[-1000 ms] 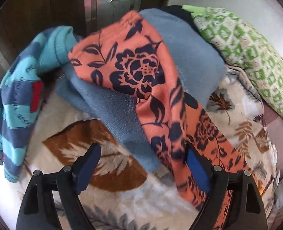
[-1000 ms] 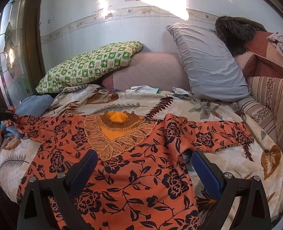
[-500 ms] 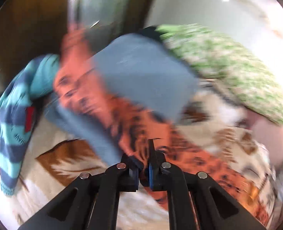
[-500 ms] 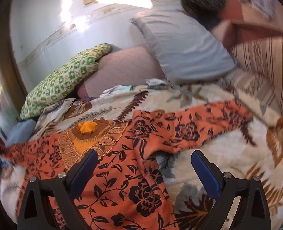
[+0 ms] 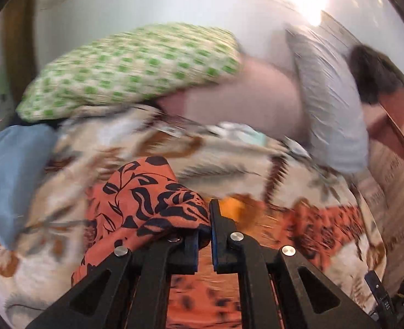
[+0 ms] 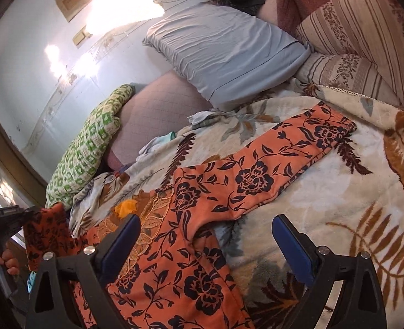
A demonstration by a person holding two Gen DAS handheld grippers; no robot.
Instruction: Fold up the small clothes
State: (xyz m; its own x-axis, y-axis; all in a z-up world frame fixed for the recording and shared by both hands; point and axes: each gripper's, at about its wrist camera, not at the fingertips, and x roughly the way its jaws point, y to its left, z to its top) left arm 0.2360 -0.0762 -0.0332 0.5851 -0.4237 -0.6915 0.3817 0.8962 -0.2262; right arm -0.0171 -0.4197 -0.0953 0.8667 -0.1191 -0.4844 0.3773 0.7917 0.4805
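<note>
Sleeve of the orange floral garment [image 5: 147, 205] is pinched in the left tongs [image 5: 206, 235], jaws fully closed on a bunched wad of cloth, lifted clear of the bed. Right-wrist view shows the same left tongs [image 6: 18, 216] at the bed's left edge with the sleeve [image 6: 48, 235] hanging off them, a person's fingers [image 6: 6, 260] on the handle below.

Right tongs [image 6: 204, 249] are wide open, holding nothing, hovering over the garment body [image 6: 174, 268] near the armpit of the far sleeve [image 6: 270, 170]. That far sleeve lies flat, stretched toward the bed's right edge on the leaf-print blanket [image 6: 352, 205]. The embroidered neckline [image 6: 144, 219] points toward the head of the bed.

Risks, as I read it:
- Grip is on a wad, not a clean cuff edge. When the sleeve is laid over the body it will likely land twisted or doubled.
- Body isn't pinned. Pulling the sleeve across could drag the whole garment and the loose blanket with it, skewing the fold line.
- Left view is heavily motion-blurred, so placement is hard to judge.
- Blue cloth [image 5: 13, 181] and green checked pillow [image 5: 130, 68] sit close to the left edge; a swinging sleeve could snag them.
</note>
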